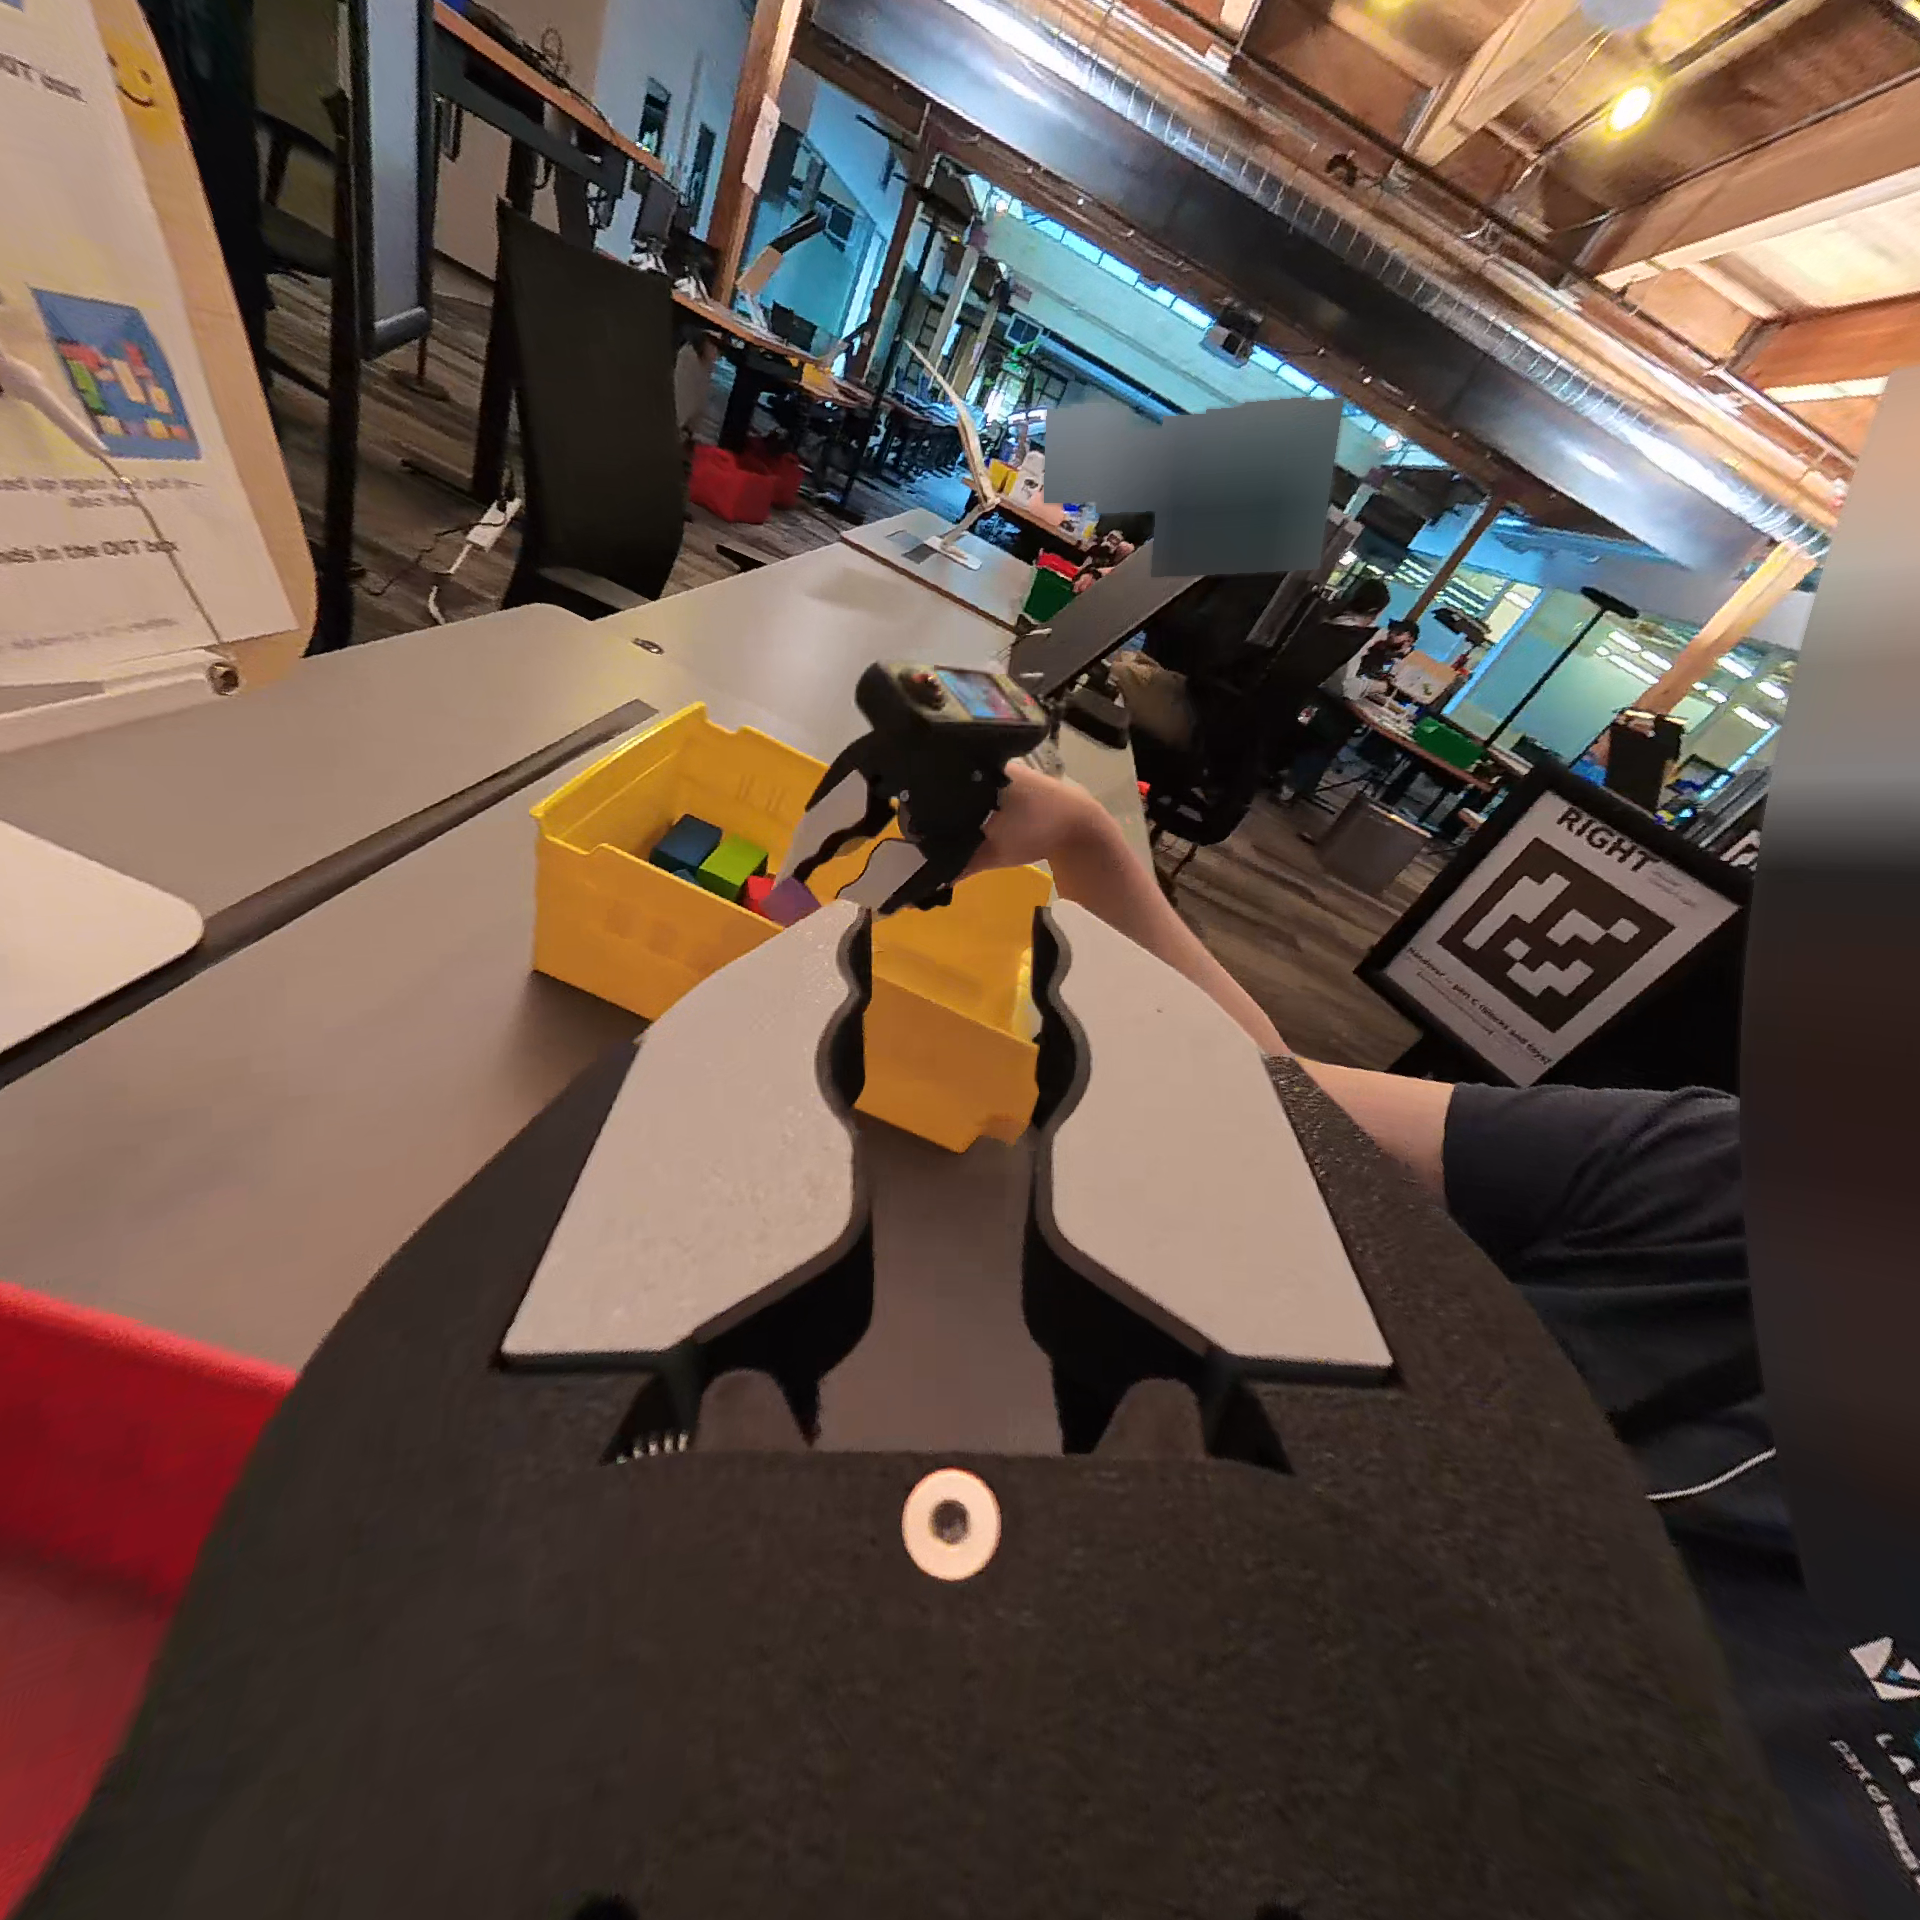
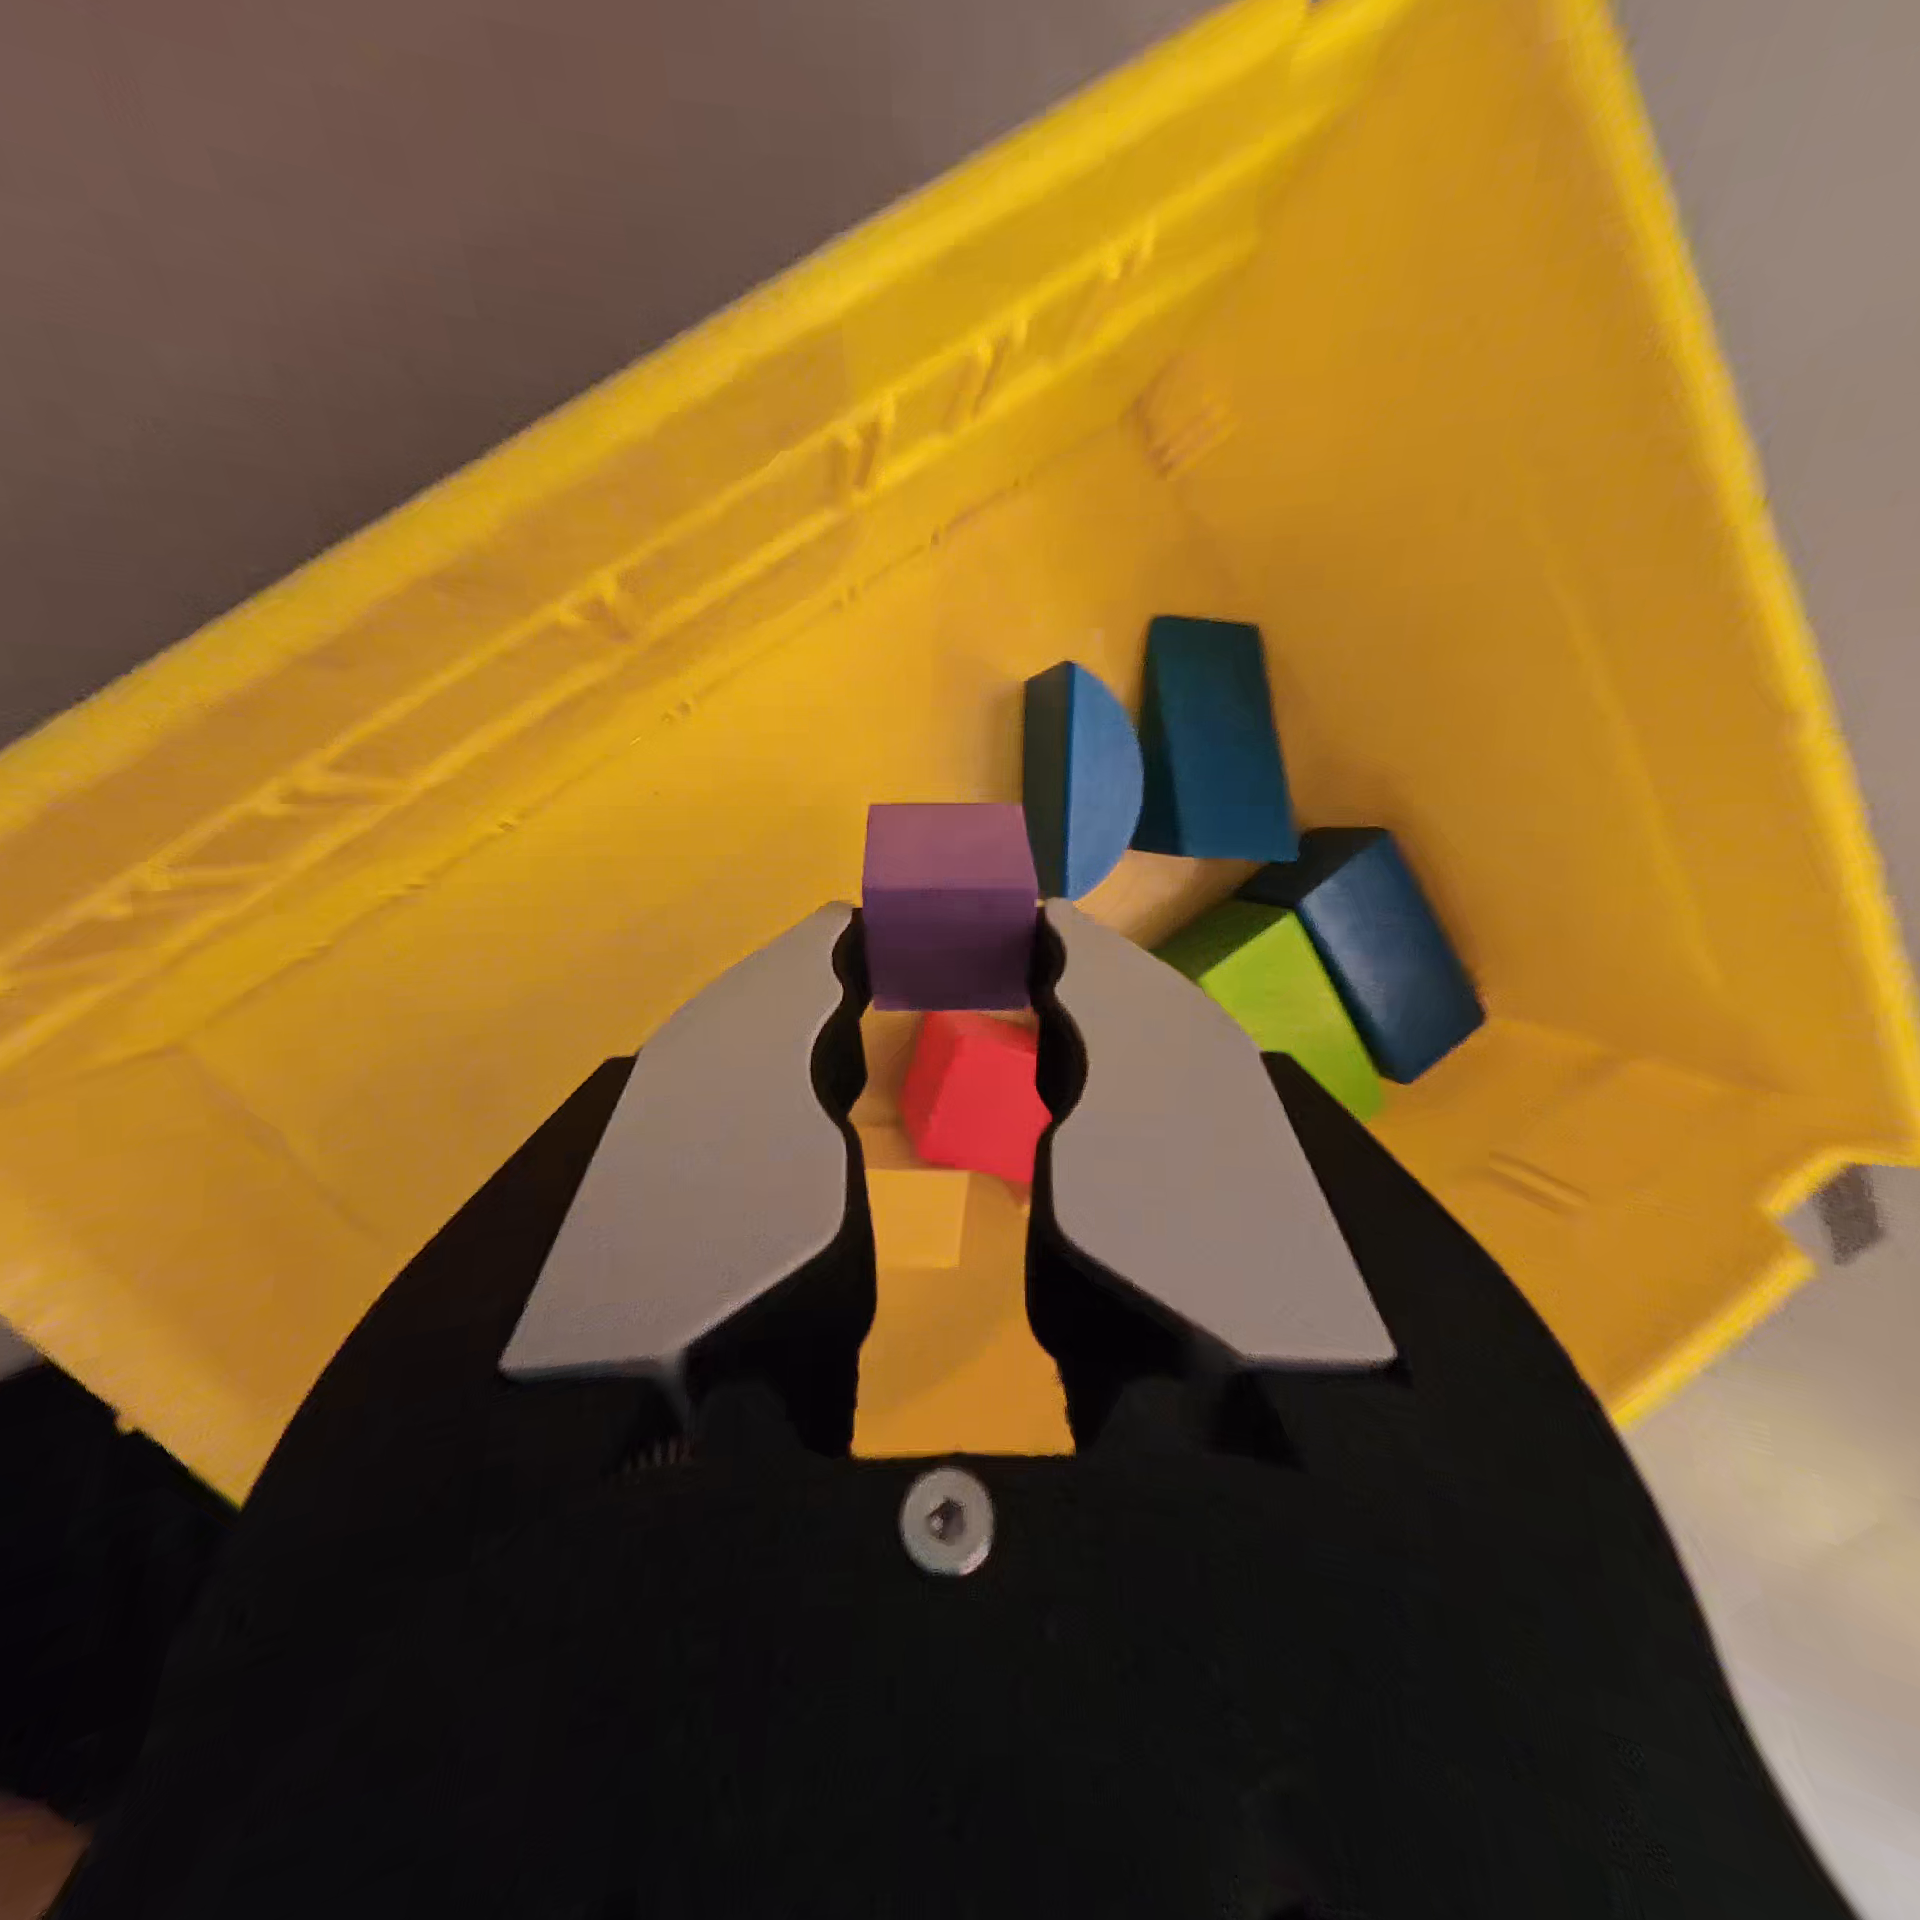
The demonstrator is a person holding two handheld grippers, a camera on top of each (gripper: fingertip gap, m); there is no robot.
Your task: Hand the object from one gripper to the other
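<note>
My right gripper (image 2: 948,914) is shut on a purple cube (image 2: 948,904), pinched at the fingertips just above the floor of a yellow bin (image 2: 727,520). Under it lie a red block (image 2: 977,1096), a green block (image 2: 1283,997) and blue blocks (image 2: 1210,748). In the left wrist view the right gripper (image 1: 826,888) reaches down into the yellow bin (image 1: 623,914) with the purple cube (image 1: 792,900) at its tips. My left gripper (image 1: 951,920) is open and empty, held just in front of the bin's near side, above the grey table (image 1: 312,1039).
A red bin (image 1: 104,1507) sits at the lower left. A framed black-and-white marker sign (image 1: 1548,935) stands to the right. A printed sheet on a board (image 1: 94,416) stands at the far left, a white pad (image 1: 62,935) below it. The person's arm (image 1: 1143,935) crosses from the right.
</note>
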